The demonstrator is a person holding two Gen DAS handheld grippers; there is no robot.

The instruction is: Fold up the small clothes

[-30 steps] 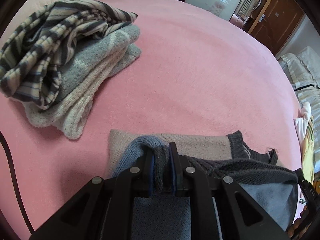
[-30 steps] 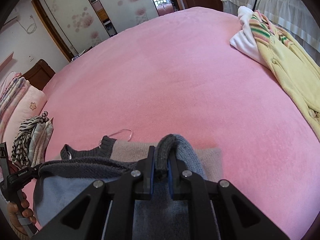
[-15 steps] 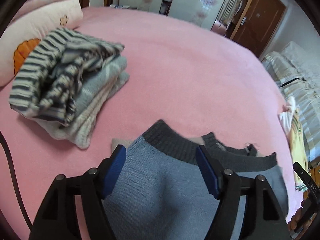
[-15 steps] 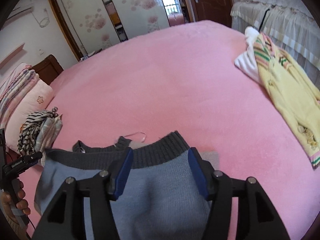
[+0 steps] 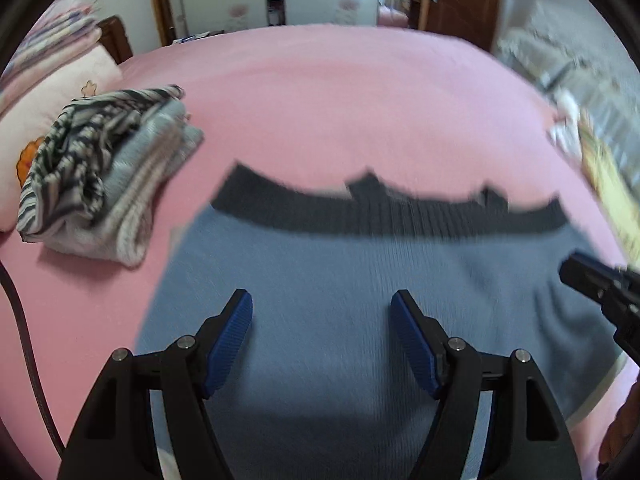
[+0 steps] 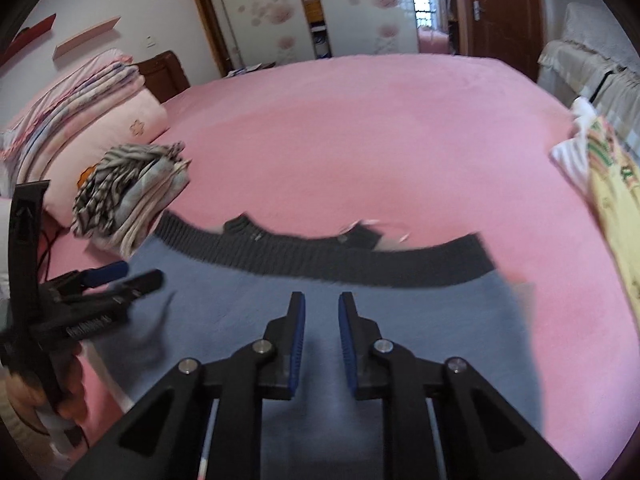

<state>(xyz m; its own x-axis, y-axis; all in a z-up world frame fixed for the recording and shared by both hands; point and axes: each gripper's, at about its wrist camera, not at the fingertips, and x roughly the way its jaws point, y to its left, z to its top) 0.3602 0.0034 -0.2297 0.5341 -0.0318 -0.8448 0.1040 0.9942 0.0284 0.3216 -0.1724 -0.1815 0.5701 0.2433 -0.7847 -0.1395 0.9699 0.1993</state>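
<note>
- Left wrist view: left tongs (image 5: 322, 332) gape wide, released, above the blue knit sweater with dark ribbed hem (image 5: 360, 280) on the pink bed (image 5: 340, 100).
- Right tongs (image 6: 321, 330), just been narrowing, grasp nothing.

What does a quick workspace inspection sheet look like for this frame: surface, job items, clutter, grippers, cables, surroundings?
Surface: pink bedspread, smooth.
Job's things: blue sweater lying flat, folded, its dark ribbed hem on the far side; folded pile beside it, striped garment on top.
Clutter: yellow garment and a white one at the bed's right edge.
Grippers: left gripper open above the sweater, nothing between the pads; right gripper just been closing, a narrow gap left, nothing held.
Cables: dark cable across the bedspread on the left.
Surroundings: pillow, stacked bedding, flowered wardrobe doors, brown door.
</note>
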